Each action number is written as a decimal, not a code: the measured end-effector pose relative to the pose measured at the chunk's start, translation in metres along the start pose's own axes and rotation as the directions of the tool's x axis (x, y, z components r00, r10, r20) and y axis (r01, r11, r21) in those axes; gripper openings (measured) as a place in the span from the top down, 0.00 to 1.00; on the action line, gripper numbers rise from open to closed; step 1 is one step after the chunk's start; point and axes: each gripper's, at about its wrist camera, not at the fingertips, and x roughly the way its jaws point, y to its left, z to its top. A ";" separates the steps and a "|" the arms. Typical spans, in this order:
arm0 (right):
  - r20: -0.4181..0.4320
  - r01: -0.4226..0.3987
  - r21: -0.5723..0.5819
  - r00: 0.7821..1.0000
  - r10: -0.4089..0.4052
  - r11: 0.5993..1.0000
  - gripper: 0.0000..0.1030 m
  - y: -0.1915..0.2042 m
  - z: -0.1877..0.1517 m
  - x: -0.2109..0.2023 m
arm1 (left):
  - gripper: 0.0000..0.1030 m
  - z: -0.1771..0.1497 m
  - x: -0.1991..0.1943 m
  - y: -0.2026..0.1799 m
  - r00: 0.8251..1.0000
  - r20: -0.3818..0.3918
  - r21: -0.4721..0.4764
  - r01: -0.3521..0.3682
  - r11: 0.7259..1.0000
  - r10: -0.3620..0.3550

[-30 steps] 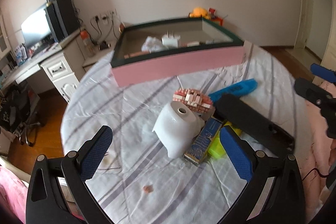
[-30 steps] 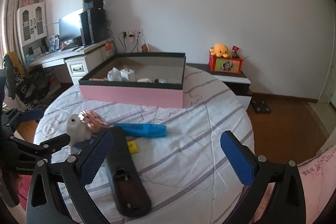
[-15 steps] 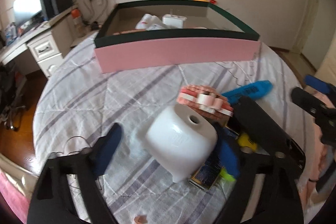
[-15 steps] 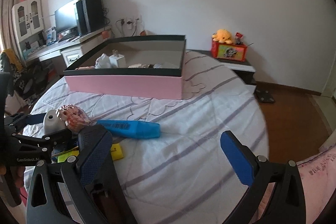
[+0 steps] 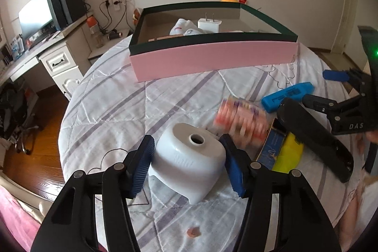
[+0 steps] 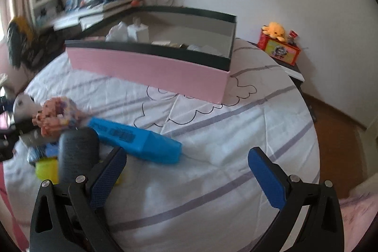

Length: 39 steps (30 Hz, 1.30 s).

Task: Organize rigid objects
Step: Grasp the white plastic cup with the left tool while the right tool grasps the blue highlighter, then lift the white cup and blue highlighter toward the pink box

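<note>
A white plastic piece with a hole in its top sits on the round table's striped cloth. My left gripper has its jaws closing on it, both blue pads against its sides. Just right of it lie a pink brick model, blurred, a blue booklet, a yellow thing, a long black remote-like bar and a blue marker. My right gripper stands open over bare cloth, its left finger close to the blue marker and the black bar.
A pink box with a dark green rim stands at the far side of the table, holding a white charger and other small items. A desk with a monitor is at left. A low cabinet with a red box is at right.
The left jaws have narrowed from wide apart to the white piece's sides. The pink brick model has shifted right. The right gripper has dropped closer to the blue marker and black bar.
</note>
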 end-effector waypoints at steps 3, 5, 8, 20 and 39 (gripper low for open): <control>-0.022 -0.046 -0.069 0.999 0.045 0.997 0.00 0.002 0.005 0.008 | 0.43 -0.001 0.000 0.001 1.000 -0.003 0.005 -0.006 1.000 0.006; -0.037 -0.078 -0.113 0.997 0.074 0.990 0.01 0.007 0.008 0.013 | 0.43 -0.002 0.000 0.001 1.000 -0.006 0.007 -0.006 1.000 0.007; -0.050 -0.115 -0.156 0.993 0.108 0.981 0.07 0.013 0.011 0.019 | 0.42 -0.004 0.000 0.001 1.000 -0.012 0.012 -0.009 1.000 0.009; -0.044 -0.126 -0.022 0.991 0.125 0.992 0.73 0.004 -0.001 0.007 | 0.36 -0.009 0.004 0.007 1.000 -0.025 -0.008 0.003 1.000 -0.003; 0.010 -0.069 0.076 0.998 0.068 0.995 0.74 -0.001 -0.002 0.004 | 0.43 -0.013 0.010 0.006 1.000 -0.003 0.005 0.015 1.000 -0.015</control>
